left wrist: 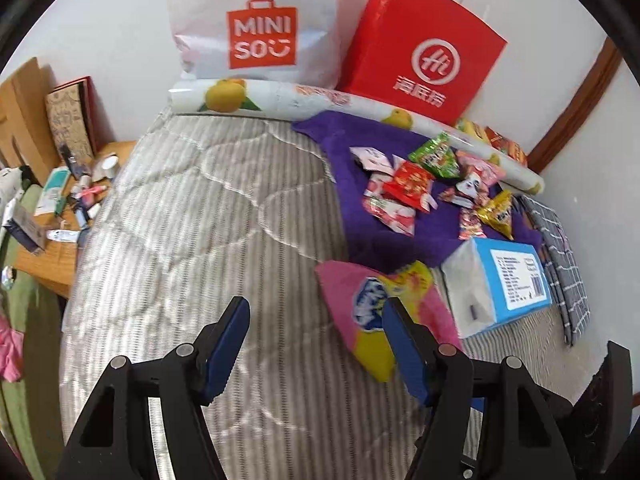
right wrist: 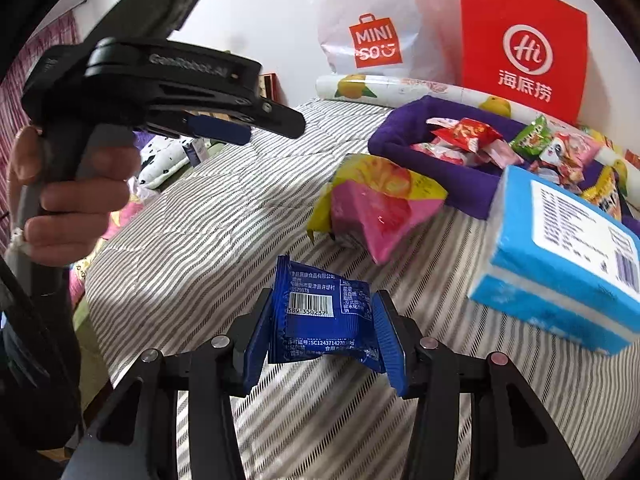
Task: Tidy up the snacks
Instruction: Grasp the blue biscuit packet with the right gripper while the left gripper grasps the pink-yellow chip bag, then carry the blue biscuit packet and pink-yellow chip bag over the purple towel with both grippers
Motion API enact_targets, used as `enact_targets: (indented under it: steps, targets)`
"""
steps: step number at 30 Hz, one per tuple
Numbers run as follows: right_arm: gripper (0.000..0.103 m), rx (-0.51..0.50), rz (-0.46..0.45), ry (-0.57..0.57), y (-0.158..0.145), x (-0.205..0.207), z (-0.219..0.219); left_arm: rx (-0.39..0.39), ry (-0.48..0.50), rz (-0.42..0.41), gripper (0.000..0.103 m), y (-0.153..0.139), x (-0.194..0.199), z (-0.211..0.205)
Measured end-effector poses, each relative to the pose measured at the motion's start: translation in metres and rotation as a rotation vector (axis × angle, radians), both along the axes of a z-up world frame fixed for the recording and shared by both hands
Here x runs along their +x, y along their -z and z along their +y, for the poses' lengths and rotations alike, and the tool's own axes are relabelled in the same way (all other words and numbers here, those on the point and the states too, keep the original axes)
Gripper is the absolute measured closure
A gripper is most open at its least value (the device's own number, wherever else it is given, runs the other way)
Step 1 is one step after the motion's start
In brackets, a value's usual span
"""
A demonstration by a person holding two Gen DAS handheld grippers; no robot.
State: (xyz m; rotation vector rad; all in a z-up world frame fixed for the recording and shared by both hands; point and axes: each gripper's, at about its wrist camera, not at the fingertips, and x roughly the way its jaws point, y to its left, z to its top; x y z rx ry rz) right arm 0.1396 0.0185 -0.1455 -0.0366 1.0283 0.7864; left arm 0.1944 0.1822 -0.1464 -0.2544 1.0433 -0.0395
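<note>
My right gripper [right wrist: 324, 320] is shut on a small blue snack packet [right wrist: 320, 320] with a barcode, held above the striped bed. My left gripper [left wrist: 316, 320] is open and empty above the bed, left of a pink and yellow snack bag [left wrist: 372, 312]; it also shows at the upper left of the right wrist view [right wrist: 240, 126]. The pink and yellow bag [right wrist: 376, 208] lies ahead of the right gripper. A purple cloth tray [left wrist: 424, 240] [right wrist: 400, 136] holds several small snack packets [left wrist: 412, 184] [right wrist: 468, 132].
A blue tissue pack [left wrist: 500, 284] [right wrist: 560, 264] lies right of the pink bag. A white MINISO bag [left wrist: 260, 32], a red paper bag [left wrist: 428, 48] and a fruit-print roll [left wrist: 280, 96] stand at the wall. A cluttered wooden side table [left wrist: 60, 208] is left of the bed.
</note>
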Motion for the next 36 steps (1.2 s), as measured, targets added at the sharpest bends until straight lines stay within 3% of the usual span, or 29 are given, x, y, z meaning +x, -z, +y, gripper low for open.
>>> enact_targets:
  steps: [6,12,16,21,24,26,36]
  targets:
    - [0.055,0.022,-0.019,0.077,-0.01,-0.009,-0.035,-0.059,0.034,0.015,0.036,0.013,0.006,-0.025]
    - [0.055,-0.009,-0.035,0.171,-0.011,-0.006,-0.08,-0.03,0.059,0.043,0.036,0.036,0.015,-0.047]
    - [0.055,-0.014,-0.02,0.244,-0.008,-0.003,-0.107,-0.062,0.089,0.071,0.034,0.05,0.019,-0.055]
    - [0.056,-0.057,-0.029,0.326,-0.001,-0.001,-0.131,0.004,0.139,0.041,0.033,0.056,0.017,-0.073]
    - [0.056,-0.07,-0.011,0.379,0.007,0.002,-0.145,0.016,0.161,0.013,0.036,0.058,0.016,-0.079]
    - [0.056,-0.07,0.005,0.408,0.012,0.005,-0.152,0.003,0.168,-0.006,0.048,0.058,0.015,-0.08]
    - [0.056,-0.038,0.05,0.489,0.019,0.009,-0.167,-0.028,0.147,-0.028,0.055,0.05,0.012,-0.069]
